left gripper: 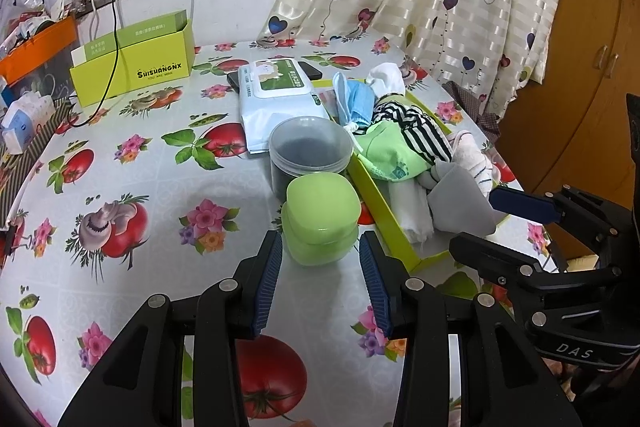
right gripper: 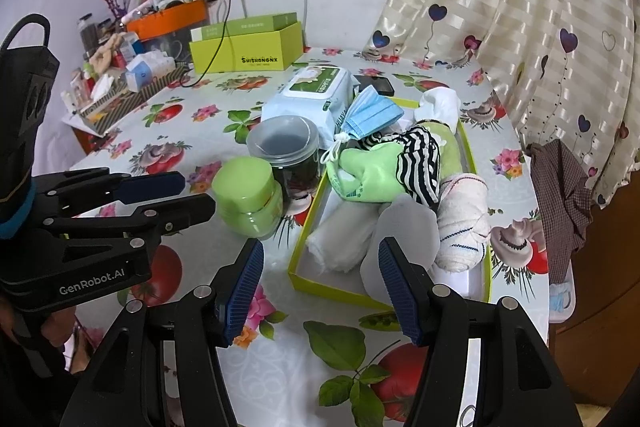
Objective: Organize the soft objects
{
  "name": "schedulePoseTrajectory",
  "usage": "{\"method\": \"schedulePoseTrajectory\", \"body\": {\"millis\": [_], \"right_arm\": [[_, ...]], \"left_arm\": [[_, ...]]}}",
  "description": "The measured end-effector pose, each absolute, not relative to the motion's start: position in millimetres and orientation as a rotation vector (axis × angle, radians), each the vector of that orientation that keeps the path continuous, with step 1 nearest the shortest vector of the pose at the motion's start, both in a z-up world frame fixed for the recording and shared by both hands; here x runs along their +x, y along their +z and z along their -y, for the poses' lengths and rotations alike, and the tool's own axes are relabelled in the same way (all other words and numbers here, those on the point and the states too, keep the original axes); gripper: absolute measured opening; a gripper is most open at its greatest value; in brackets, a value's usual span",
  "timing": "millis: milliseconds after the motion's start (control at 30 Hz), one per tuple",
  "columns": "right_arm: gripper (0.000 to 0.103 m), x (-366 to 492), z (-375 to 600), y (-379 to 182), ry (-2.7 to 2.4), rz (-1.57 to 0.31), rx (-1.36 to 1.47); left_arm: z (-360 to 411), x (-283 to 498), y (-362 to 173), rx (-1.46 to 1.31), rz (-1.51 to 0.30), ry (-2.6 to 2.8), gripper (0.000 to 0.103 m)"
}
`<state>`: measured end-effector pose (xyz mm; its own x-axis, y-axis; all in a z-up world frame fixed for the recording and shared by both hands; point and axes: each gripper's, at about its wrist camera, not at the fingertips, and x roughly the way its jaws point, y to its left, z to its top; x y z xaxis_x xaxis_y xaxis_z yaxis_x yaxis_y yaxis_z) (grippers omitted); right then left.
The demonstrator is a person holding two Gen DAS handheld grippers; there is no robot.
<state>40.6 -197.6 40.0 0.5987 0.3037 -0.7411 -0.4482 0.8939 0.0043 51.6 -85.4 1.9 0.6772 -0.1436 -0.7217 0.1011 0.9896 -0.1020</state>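
Your left gripper [left gripper: 320, 247] has its fingers [left gripper: 269, 279] spread apart with nothing between the pads; the green lidded jar [left gripper: 322, 217] sits just ahead of the tips, not touched. Your right gripper [right gripper: 320, 259] is likewise open and empty, its fingers [right gripper: 400, 287] poised over the near end of the yellow-green tray [right gripper: 332, 291].

Soft objects are piled in that tray: a white rolled cloth [right gripper: 344, 239], a grey cloth [right gripper: 404, 227], a pink-white rolled towel [right gripper: 462, 223], a green cloth [right gripper: 368, 167] with a black-and-white striped piece [right gripper: 416, 159] across it, a blue face mask [right gripper: 372, 115] and a white sock-like item [right gripper: 440, 103] at the far end. The clear jar with dark contents [right gripper: 292, 151] and a wipes pack [right gripper: 312, 95] stand on the bench [right gripper: 240, 367] just beside the tray.

Judgement: both hands look poised, no grasp begun. Whether the pile is finished or awaiting sorting cannot be told.

Next move, if you go on: the grey cloth lies nearest the right fingers; descend, close on a fold, and avoid catching the tray wall or dragging the neighbouring rolls
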Motion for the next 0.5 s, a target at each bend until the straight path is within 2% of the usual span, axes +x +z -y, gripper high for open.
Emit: {"method": "schedulePoseTrajectory", "body": {"millis": [500], "right_arm": [[0.06, 40.4, 195.8, 40.6, 0.438, -0.822, -0.194]], "left_arm": [[84.1, 51.0, 1.1, -0.053, -0.819, -0.14, 0.042]]}}
